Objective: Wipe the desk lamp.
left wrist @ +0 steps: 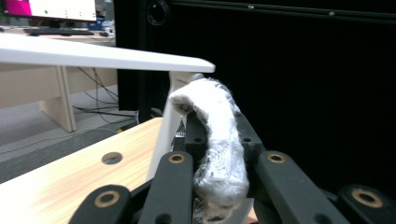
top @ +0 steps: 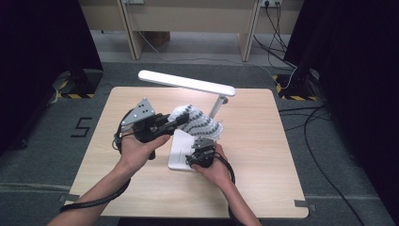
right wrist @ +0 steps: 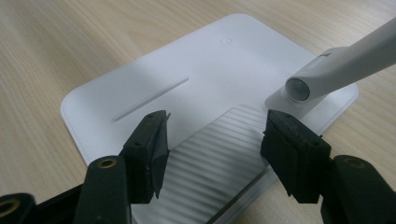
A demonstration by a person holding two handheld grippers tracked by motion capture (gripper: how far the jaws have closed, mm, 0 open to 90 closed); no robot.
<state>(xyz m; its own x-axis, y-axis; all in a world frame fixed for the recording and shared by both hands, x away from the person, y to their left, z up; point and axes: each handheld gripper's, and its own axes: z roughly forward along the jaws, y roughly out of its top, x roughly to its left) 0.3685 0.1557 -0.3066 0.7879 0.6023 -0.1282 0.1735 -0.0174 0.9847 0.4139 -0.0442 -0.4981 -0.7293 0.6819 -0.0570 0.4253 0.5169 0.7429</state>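
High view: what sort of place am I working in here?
Most likely a lab or office set up as a recording bay: a light wooden table on grey carpet with yellow-black hazard tape, black curtains on both sides, loose cables, and a computer monitor behind.

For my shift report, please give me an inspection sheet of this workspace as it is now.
Surface: wooden table, bare around the lamp.
Job's things: white desk lamp standing on its flat base; white-grey cloth draped by the lamp's stem.
Clutter: nothing seen.
Grippers: left gripper shut on the cloth; right gripper open, jaws apart over the base.
Cables: a black one trails from each gripper along the forearms; more lie on the floor at right.
Surroundings: grey floor, dark curtains, desk legs behind.
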